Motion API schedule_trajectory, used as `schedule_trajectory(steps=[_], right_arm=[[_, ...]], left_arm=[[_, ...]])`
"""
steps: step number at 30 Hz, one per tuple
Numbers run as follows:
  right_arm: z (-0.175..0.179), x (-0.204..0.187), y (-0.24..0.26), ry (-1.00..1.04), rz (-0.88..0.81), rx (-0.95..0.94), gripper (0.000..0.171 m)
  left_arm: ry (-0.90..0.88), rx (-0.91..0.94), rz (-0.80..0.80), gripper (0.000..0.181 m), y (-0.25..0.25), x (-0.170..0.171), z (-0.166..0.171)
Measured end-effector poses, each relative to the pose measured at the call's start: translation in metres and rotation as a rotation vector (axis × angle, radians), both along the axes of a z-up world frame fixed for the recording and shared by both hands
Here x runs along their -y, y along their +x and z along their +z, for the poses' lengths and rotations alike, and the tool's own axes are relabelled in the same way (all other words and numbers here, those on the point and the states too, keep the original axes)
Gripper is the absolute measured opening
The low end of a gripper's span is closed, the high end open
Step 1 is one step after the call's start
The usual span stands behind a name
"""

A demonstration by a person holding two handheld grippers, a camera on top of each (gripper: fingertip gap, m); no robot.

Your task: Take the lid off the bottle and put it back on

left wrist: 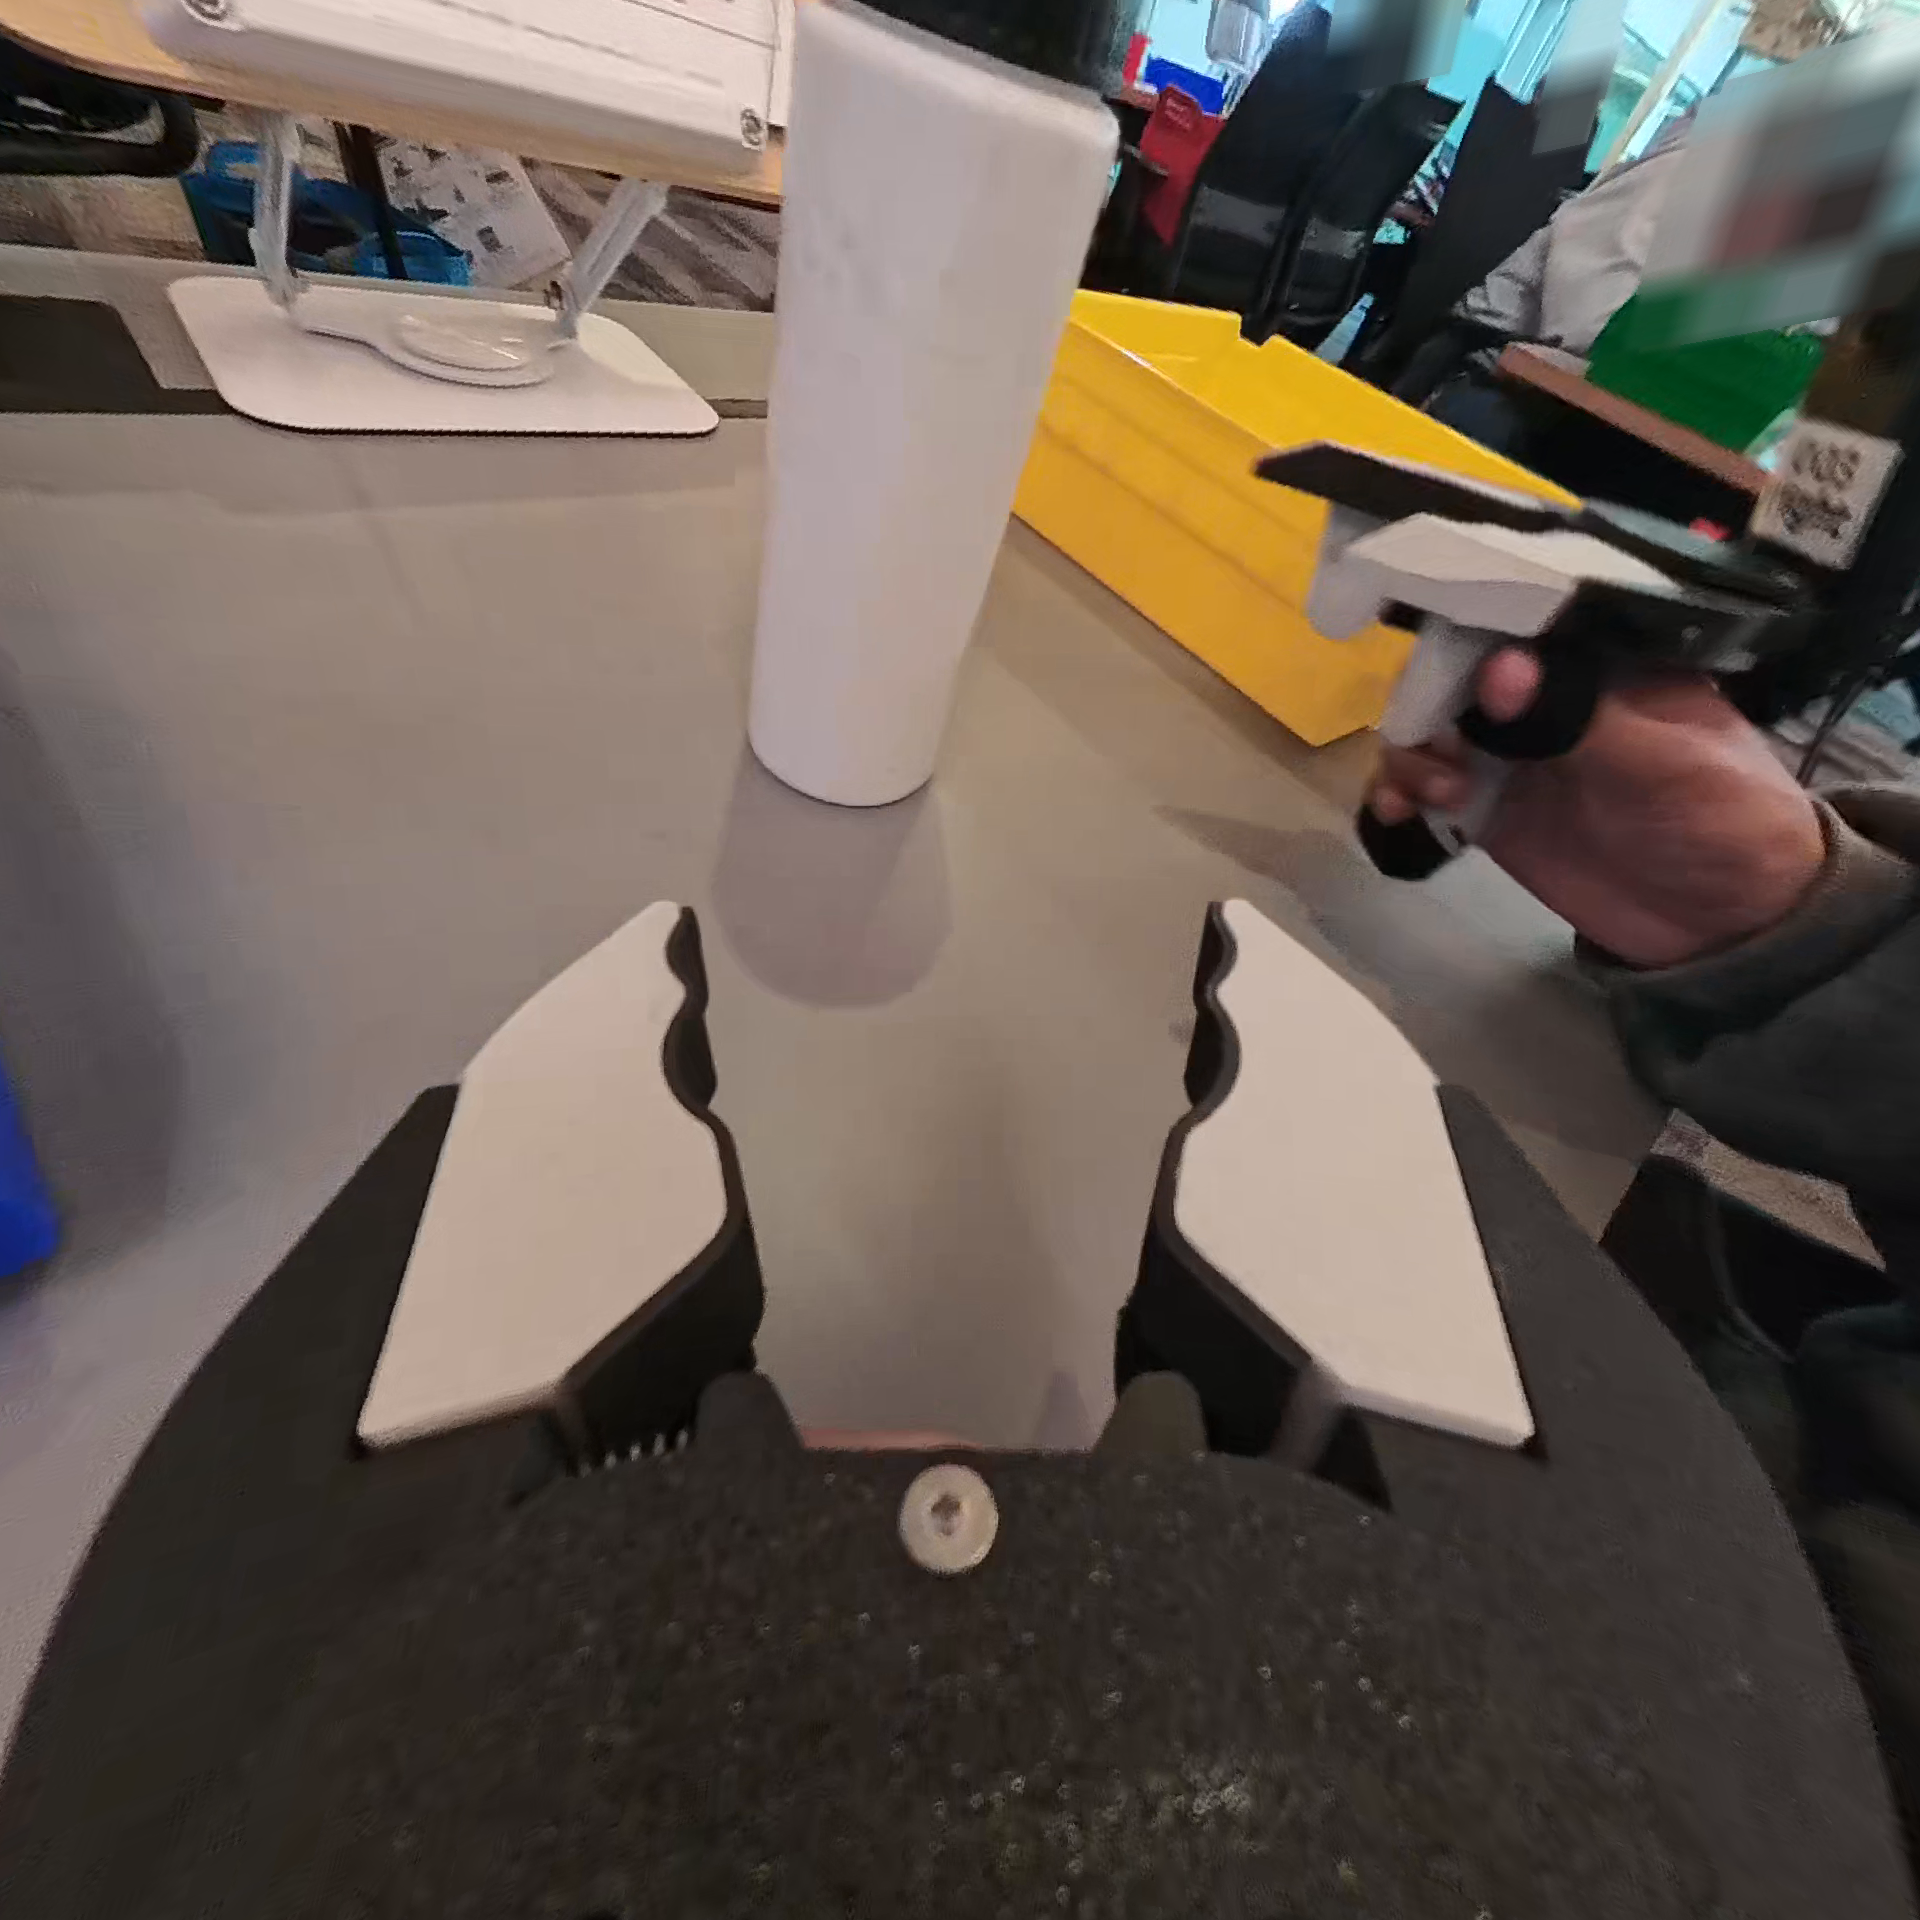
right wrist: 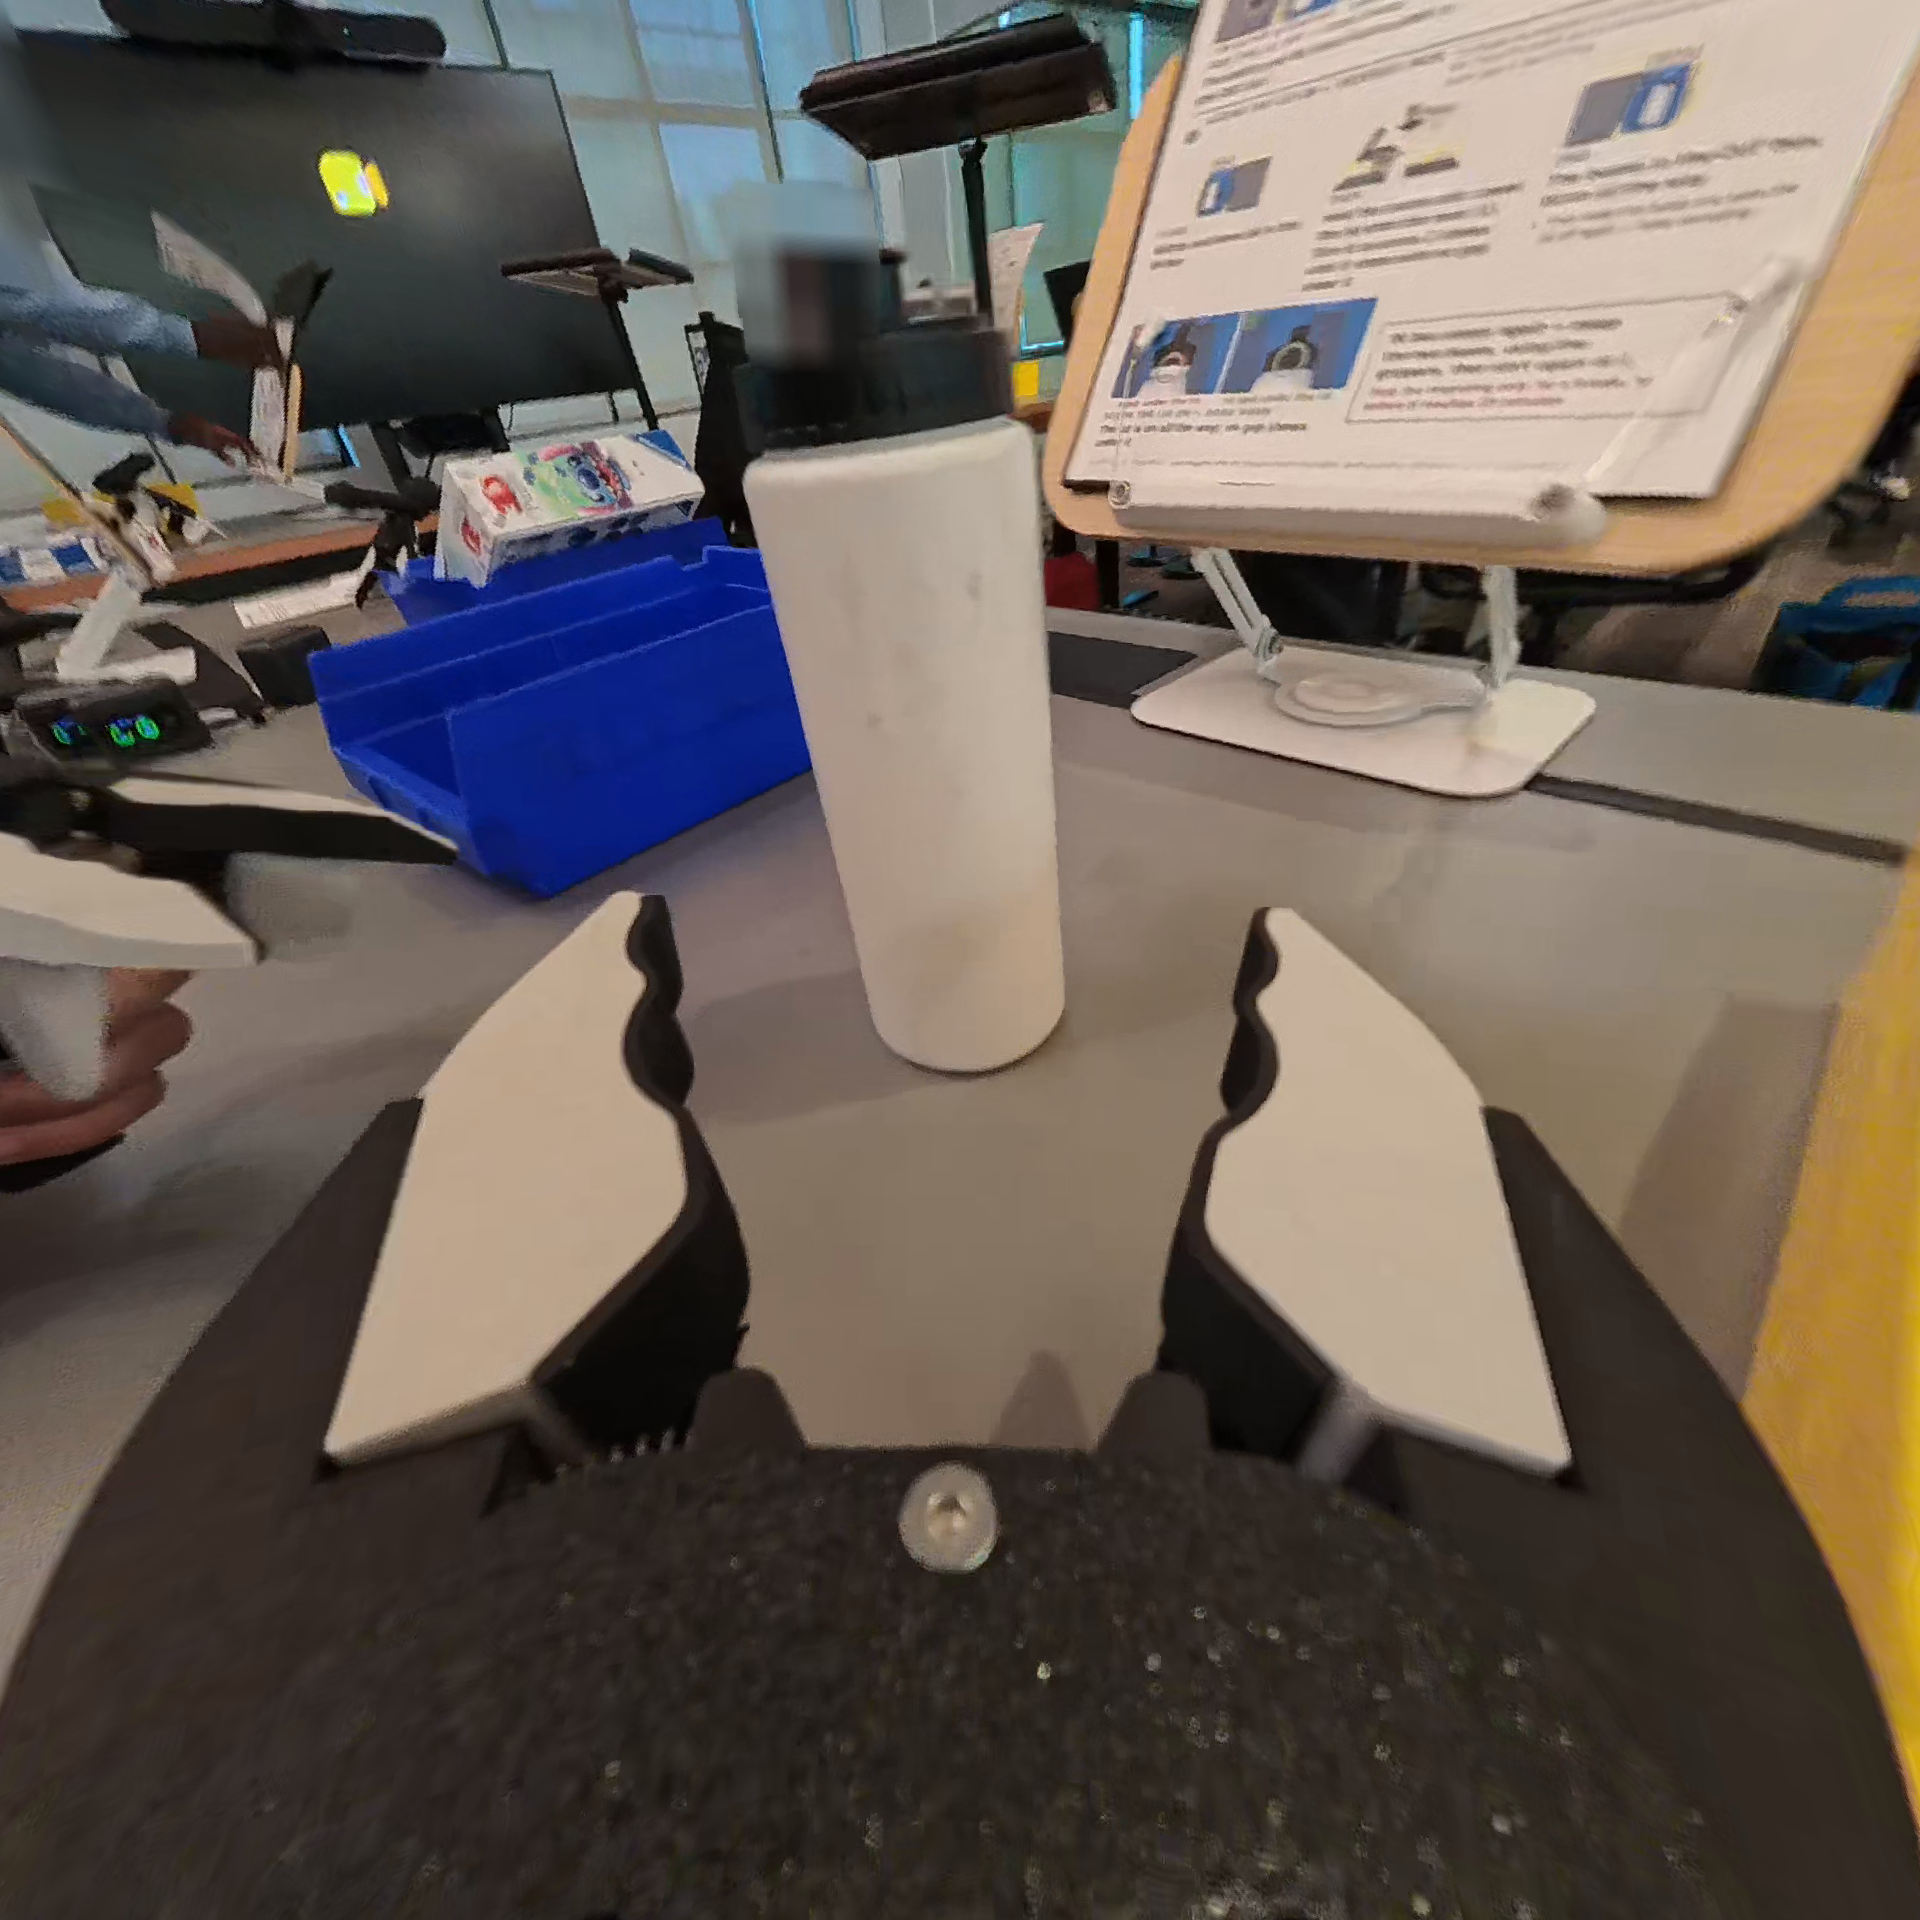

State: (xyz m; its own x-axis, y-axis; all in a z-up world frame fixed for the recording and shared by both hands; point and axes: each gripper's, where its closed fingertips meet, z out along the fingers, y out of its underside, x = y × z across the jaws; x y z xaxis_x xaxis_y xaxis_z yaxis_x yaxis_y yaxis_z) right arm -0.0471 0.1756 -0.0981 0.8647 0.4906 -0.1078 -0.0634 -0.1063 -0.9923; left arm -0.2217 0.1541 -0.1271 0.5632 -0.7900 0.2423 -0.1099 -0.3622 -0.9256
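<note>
A tall white cylindrical bottle (right wrist: 940, 748) stands upright on the smooth grey tabletop (right wrist: 1351, 935), its black screw lid (right wrist: 914, 390) seated on its neck. The left gripper (left wrist: 951, 935), with white fingers edged in black wavy pads, is spread wide and holds nothing; the bottle's base sits just ahead of its tips, apart from them. The right gripper (right wrist: 951, 935) is spread just as wide and empty, the bottle's foot near the gap between its fingertips without touching either pad. In the left wrist view a hand (left wrist: 1621, 821) grips the right gripper's handle off to the side. A yellow plastic bin (left wrist: 1236, 499) lies behind the bottle on one side, a blue plastic bin (right wrist: 582, 717) on the other. A wooden document stand (right wrist: 1455, 312) on a white base carries a printed sheet beyond.
</note>
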Motion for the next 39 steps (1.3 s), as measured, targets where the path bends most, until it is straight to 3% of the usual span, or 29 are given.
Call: schedule_trajectory(steps=[3, 6, 8, 10, 13, 16, 21, 25, 27, 29, 33, 37, 39], right_arm=[[-0.004, -0.038, -0.023, -0.003, 0.037, 0.088, 0.111], [0.003, -0.083, -0.047, -0.008, 0.09, 0.018, 0.12], [0.005, -0.108, -0.061, -0.027, 0.125, -0.021, 0.117], [-0.002, -0.11, -0.084, -0.109, 0.26, -0.043, 0.093], [-0.003, -0.108, -0.083, -0.137, 0.245, 0.025, 0.091], [0.023, -0.093, -0.07, -0.069, 0.209, 0.127, 0.09], [0.111, -0.047, -0.022, 0.065, 0.123, 0.325, 0.09], [0.176, -0.019, 0.059, 0.181, -0.041, 0.538, 0.09], [0.19, -0.017, 0.107, 0.125, -0.107, 0.602, 0.09], [0.195, -0.02, 0.151, -0.017, -0.166, 0.543, 0.09], [0.16, -0.037, 0.201, -0.463, -0.15, 0.229, 0.09], [0.071, -0.061, 0.225, -0.844, -0.152, 0.176, 0.09], [0.025, -0.068, 0.221, -1.024, -0.126, 0.06, 0.09]], left_arm=[[0.045, -0.039, -0.012, 0.089, 0.002, 0.004, 0.0], [0.045, -0.033, -0.026, 0.089, 0.002, 0.01, 0.002], [0.05, -0.04, -0.024, 0.089, -0.001, 0.012, 0.001], [0.072, -0.064, -0.004, 0.086, -0.008, 0.01, 0.0], [0.1, -0.067, 0.024, 0.082, -0.018, 0.007, 0.005], [0.084, -0.048, 0.019, 0.081, -0.017, 0.008, 0.007], [0.08, -0.07, -0.002, 0.082, -0.012, 0.013, 0.002], [0.039, -0.071, -0.037, 0.082, -0.005, 0.017, -0.006], [0.01, -0.058, -0.052, 0.082, -0.002, 0.019, -0.007], [0.0, -0.047, -0.052, 0.082, -0.002, 0.019, -0.006], [-0.016, -0.028, -0.05, 0.082, -0.003, 0.017, -0.005], [-0.035, -0.027, -0.059, 0.082, -0.002, 0.019, -0.007], [-0.021, -0.029, -0.053, 0.081, -0.004, 0.019, -0.005]])
